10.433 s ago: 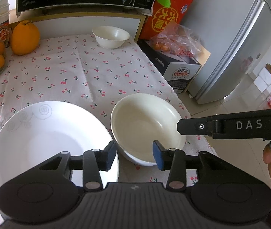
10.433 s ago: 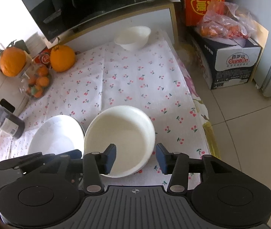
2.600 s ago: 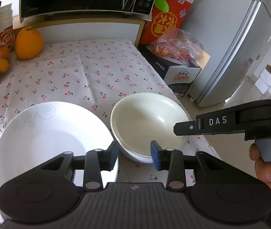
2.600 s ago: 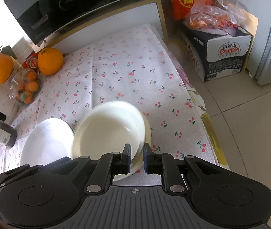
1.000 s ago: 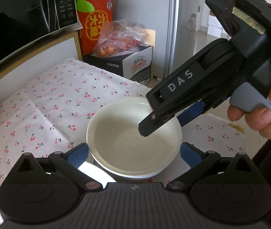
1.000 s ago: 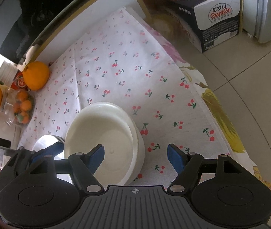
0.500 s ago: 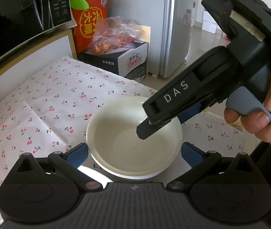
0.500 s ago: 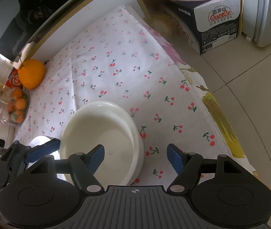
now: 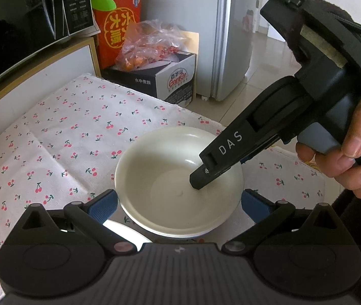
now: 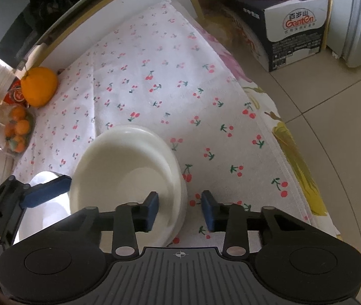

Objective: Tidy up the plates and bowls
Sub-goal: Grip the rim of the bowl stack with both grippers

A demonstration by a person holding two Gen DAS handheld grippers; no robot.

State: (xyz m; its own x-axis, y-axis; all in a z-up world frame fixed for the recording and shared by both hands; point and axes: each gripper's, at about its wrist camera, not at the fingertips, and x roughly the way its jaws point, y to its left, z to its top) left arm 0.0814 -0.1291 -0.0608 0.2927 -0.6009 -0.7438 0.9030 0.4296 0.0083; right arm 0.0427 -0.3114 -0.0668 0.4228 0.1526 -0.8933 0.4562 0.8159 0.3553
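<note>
The nested bowls point(image 10: 129, 175) sit at the worktop's point(image 10: 170, 81) near edge. The right tongs point(image 10: 180, 209), half-open, straddle their rim; the left tongs point(image 9: 179, 203) gape wide, empty. Next: close and lift.

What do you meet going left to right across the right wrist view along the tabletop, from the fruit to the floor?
Bag of small oranges → large orange → stacked bowls → bare stretch of cherry-print cloth → Ganten box on the floor.
</note>
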